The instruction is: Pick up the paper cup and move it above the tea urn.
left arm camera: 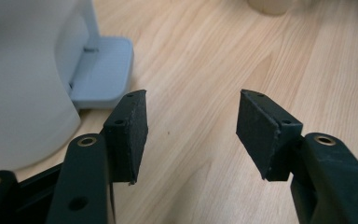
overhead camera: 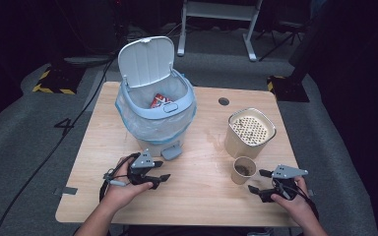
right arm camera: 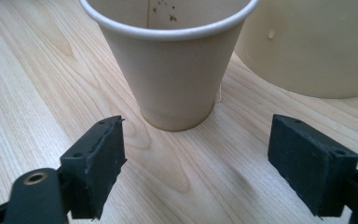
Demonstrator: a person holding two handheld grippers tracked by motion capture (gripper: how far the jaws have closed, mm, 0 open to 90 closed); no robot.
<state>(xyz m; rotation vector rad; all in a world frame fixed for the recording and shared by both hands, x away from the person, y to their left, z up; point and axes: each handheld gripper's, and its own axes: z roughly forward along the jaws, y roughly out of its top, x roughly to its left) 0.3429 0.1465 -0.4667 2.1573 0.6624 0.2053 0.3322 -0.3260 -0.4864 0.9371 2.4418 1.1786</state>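
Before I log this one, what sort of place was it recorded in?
Probably a lab or studio set up for recording, not a home: a lone wooden table on grey carpet, dark surroundings, hazard-striped tape on the floor, and another desk's white frame behind.

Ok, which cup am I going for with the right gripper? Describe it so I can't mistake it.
Start from the pedal bin at the back left of the wooden table, then look right to the tall beige canister with the perforated top. The paper cup stands just in front of it, ahead of the right gripper. It is the smaller, open-topped, tapered one, with dark residue inside.
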